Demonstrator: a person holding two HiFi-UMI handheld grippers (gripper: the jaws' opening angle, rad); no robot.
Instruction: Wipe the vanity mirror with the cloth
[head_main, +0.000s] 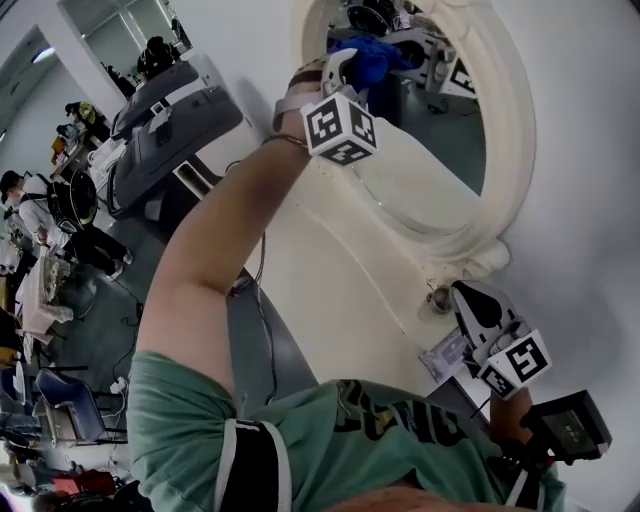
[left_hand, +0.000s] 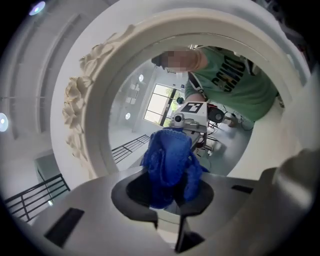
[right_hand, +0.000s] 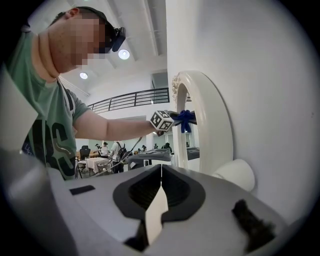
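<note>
Ahead of the left gripper (left_hand: 169, 202), which pinches the cloth (left_hand: 167, 160), stands the mirror (left_hand: 150, 100): seemingly mid-wipe, needing sideways strokes; right gripper (right_hand: 160, 192) pressed together.

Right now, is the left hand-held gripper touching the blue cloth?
Touching. The left gripper view shows the blue cloth clamped between the jaws of the left hand-held gripper.

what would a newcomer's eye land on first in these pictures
The bright blue cloth stands out first, bunched in the shut left gripper and held up at the glass of the vanity mirror with its ornate white oval frame. Next is the person's bare arm, stretched up to the mirror across the head view. The right gripper hangs low near the mirror's foot, jaws together and empty.
</note>
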